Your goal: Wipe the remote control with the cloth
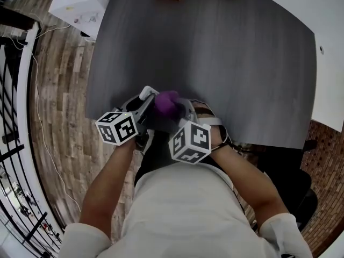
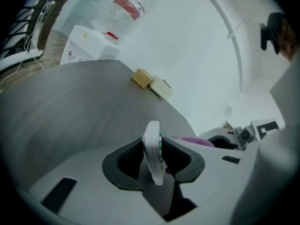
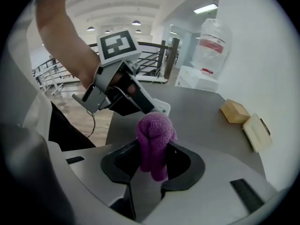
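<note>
The left gripper (image 2: 154,167) had its jaws closed partway on the white remote control (image 2: 151,139), holding it on edge over the near side of the dark desk (image 1: 215,58), while the right gripper (image 3: 153,165) had its jaws pinched on a bunched purple cloth (image 3: 154,132) close by. The wiping looked about to start, though whether cloth and remote touched could not be told; the next move likely called for pressing the cloth to the remote's face and rubbing along it
</note>
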Motion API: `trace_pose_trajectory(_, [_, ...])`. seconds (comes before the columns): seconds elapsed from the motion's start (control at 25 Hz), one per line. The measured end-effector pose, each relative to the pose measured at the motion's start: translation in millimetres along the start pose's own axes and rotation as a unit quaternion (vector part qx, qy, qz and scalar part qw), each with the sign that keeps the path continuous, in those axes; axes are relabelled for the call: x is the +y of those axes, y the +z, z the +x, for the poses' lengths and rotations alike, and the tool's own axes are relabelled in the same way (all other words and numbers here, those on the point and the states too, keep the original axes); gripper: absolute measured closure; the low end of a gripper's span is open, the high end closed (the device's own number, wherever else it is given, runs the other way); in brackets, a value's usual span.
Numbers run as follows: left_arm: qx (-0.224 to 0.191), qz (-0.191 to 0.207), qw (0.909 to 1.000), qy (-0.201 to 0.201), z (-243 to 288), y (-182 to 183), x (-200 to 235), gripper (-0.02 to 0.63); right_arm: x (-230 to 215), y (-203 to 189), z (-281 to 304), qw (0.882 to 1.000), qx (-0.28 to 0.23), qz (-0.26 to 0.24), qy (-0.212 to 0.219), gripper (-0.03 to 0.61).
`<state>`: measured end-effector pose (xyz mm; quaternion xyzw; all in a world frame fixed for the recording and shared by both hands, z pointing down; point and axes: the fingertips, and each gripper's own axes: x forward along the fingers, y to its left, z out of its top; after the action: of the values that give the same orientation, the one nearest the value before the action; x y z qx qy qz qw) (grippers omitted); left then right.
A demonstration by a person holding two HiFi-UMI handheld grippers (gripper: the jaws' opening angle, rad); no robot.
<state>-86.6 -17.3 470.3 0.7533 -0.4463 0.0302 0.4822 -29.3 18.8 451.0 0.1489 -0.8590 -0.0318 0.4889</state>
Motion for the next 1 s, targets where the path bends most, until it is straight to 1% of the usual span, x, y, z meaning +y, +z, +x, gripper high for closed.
trace_pose_trajectory(0.08, [0.0, -0.021, 0.9998, 0.004, -1, -2, 9, 0.495, 8, -2, 17, 1.0, 0.006, -0.017, 0.01, 0.442])
trace_pose_trajectory(0.16, [0.002, -0.026, 0.9997, 0.007, -5, -4, 17, 0.494, 14, -8, 29, 0.999, 0.015, -0.024, 0.026, 0.442])
trace_pose_trajectory(0.32, [0.008, 0.01, 0.9997, 0.022, -16, -10, 32, 0.471, 21, -7, 39, 0.997, 0.02, -0.065, 0.029, 0.442])
trace_pose_trajectory(0.44, [0.001, 0.056, 0.9973, 0.046, -30, -8, 46, 0.462, 22, -5, 43, 0.997, 0.02, -0.076, 0.028, 0.442])
trace_pose_trajectory(0.52, [0.0, 0.098, 0.9932, 0.063, -40, -2, 54, 0.462, 21, -4, 44, 0.997, 0.019, -0.076, 0.025, 0.442])
trace_pose_trajectory(0.56, [0.006, 0.125, 0.9899, 0.066, -44, -1, 55, 0.462, 21, -4, 45, 0.997, 0.018, -0.076, 0.025, 0.442])
trace_pose_trajectory(0.6, [0.018, 0.16, 0.9847, 0.066, -46, -1, 55, 0.462, 21, -4, 46, 0.997, 0.018, -0.077, 0.025, 0.442])
trace_pose_trajectory(0.64, [0.037, 0.205, 0.9758, 0.066, -47, -3, 53, 0.46, 21, -4, 47, 0.996, 0.019, -0.078, 0.026, 0.442])
trace_pose_trajectory(0.68, [0.061, 0.259, 0.9616, 0.065, -48, -6, 50, 0.446, 22, -4, 48, 0.996, 0.019, -0.08, 0.028, 0.442])
trace_pose_trajectory(0.72, [0.089, 0.319, 0.9414, 0.063, -47, -12, 46, 0.42, 22, -3, 48, 0.996, 0.016, -0.082, 0.03, 0.442])
trace_pose_trajectory(0.76, [0.117, 0.379, 0.9163, 0.058, -45, -18, 42, 0.395, 21, -1, 46, 0.996, 0.01, -0.082, 0.03, 0.442])
trace_pose_trajectory(0.8, [0.143, 0.433, 0.8885, 0.05, -42, -25, 37, 0.377, 18, 2, 43, 0.997, -0.002, -0.076, 0.026, 0.442])
trace_pose_trajectory(0.84, [0.167, 0.481, 0.8599, 0.039, -39, -32, 32, 0.362, 12, 5, 37, 0.998, -0.018, -0.058, 0.019, 0.442])
trace_pose_trajectory(0.92, [0.205, 0.561, 0.802, 0.017, -29, -43, 23, 0.337, -4, 9, 20, 0.999, -0.05, 0.01, 0.0, 0.442])
trace_pose_trajectory(0.96, [0.22, 0.594, 0.7738, 0.007, -24, -48, 19, 0.323, -12, 7, 11, 0.997, -0.059, 0.049, -0.008, 0.442])
trace_pose_trajectory(1.0, [0.233, 0.622, 0.7479, -0.003, -18, -52, 17, 0.313, -18, 0, 5, 0.995, -0.059, 0.084, -0.012, 0.442])
